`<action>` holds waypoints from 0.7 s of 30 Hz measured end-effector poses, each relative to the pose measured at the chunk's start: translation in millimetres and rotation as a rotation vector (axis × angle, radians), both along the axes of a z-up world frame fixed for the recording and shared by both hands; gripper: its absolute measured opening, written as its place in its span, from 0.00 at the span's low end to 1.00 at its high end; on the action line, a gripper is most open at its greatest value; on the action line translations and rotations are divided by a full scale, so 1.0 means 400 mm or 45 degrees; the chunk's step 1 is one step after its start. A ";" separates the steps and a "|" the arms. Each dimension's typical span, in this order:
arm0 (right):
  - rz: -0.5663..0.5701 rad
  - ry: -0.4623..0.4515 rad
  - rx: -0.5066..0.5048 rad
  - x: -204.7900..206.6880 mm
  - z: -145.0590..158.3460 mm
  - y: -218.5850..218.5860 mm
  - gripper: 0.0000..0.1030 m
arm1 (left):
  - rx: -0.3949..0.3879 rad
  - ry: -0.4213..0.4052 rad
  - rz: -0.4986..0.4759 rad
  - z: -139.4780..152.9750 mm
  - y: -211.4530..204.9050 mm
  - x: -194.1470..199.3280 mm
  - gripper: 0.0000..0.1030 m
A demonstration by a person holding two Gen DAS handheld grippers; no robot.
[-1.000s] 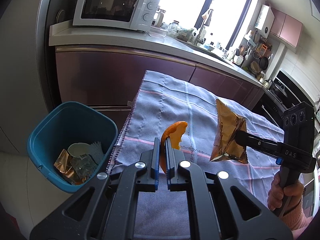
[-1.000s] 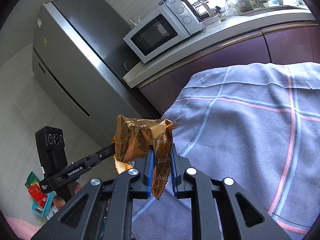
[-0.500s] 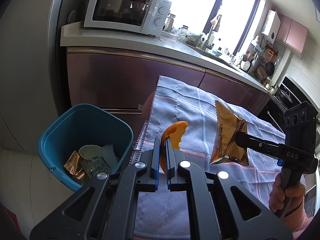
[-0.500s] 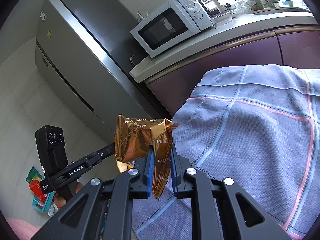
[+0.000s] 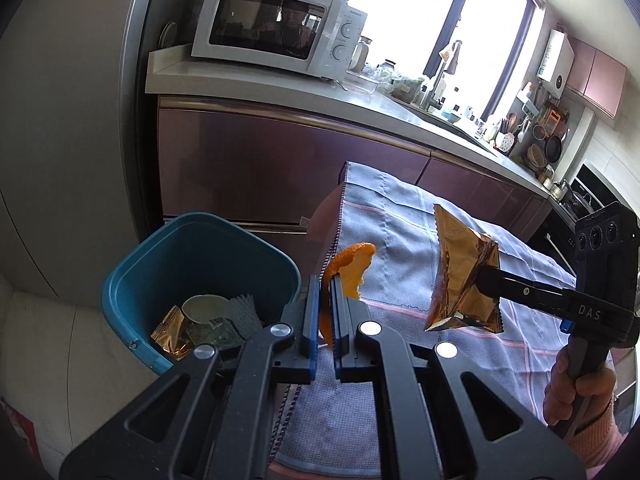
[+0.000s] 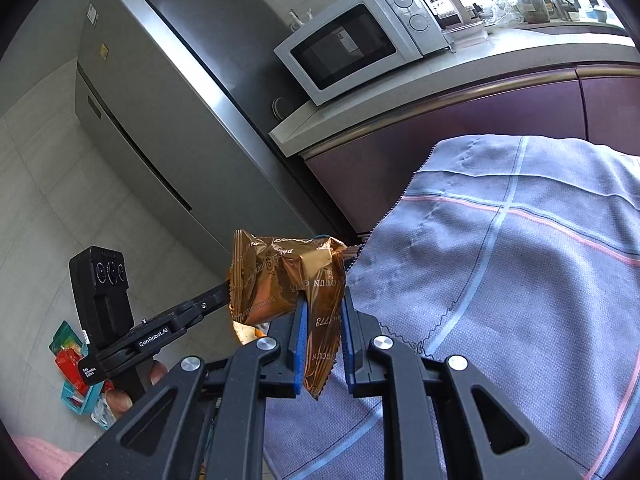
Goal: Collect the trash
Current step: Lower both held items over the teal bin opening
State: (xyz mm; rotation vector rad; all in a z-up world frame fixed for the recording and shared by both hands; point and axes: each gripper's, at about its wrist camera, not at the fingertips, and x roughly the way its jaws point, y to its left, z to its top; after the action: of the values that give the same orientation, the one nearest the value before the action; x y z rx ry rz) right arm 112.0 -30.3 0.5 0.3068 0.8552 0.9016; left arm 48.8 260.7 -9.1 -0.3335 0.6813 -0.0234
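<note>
Shifted toward frame centre since a second ago: teal bin, lower left. Nearest, left gripper clenched on orange peel, just right of bin rim. Mid-right, right gripper clamped on brown wrapper, above checked cloth. Farther, upper left, microwave.

A blue-grey checked cloth drapes the table; the teal bin stands on the floor.
</note>
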 end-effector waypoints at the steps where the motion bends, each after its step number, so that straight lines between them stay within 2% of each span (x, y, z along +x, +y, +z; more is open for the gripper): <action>1: 0.004 0.000 0.000 0.002 0.000 0.003 0.13 | 0.001 0.000 0.005 0.000 0.004 -0.001 0.05; 21: 0.054 0.008 -0.015 0.016 0.012 0.066 0.13 | 0.010 0.007 0.067 -0.007 0.057 -0.006 0.05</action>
State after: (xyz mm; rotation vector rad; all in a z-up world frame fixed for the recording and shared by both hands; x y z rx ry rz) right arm 118.6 -3.9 5.4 0.2823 0.8755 0.9349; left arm 46.4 283.6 -11.8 -0.3437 0.6773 0.0302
